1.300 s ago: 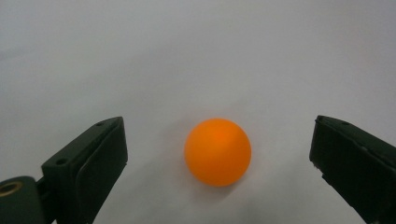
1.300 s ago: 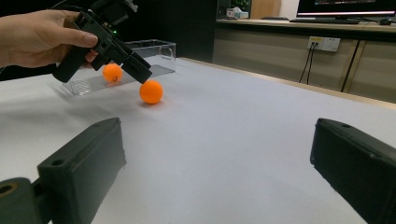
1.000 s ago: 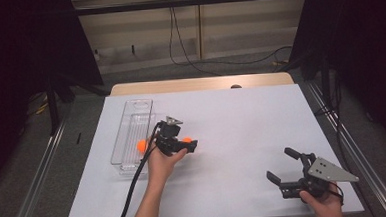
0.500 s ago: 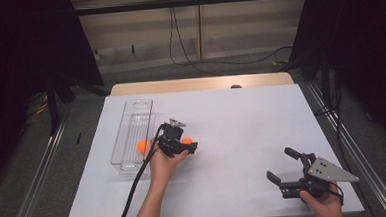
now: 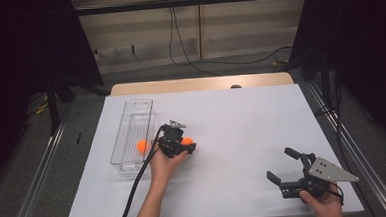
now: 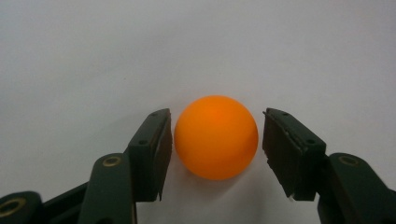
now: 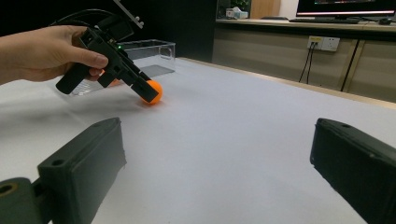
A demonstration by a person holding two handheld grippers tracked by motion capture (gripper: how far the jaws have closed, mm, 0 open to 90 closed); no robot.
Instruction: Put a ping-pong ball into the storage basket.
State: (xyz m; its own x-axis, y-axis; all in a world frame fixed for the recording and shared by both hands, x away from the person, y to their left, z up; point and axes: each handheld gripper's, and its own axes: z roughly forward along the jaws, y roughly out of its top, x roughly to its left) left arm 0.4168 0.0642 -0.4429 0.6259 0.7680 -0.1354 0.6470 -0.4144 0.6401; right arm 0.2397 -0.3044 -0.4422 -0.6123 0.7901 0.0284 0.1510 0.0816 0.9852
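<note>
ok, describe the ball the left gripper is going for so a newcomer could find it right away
On the white table, look just right of the clear tray near its left edge. The left gripper has been closing around an orange ball there, with small gaps at both pads. Unlike the other orange ball, inside the tray, this one sits on the bare tabletop.

- Orange ball [image 6: 215, 137]: smooth plastic with a soft matt sheen.
- Tray [image 5: 132, 136]: clear, glossy plastic.
- Worktop [image 5: 241, 121]: matt white sheet over pale wood.
- Left gripper [image 6: 215, 156]: dull black plastic jaws, brass-coloured rivets.
</note>
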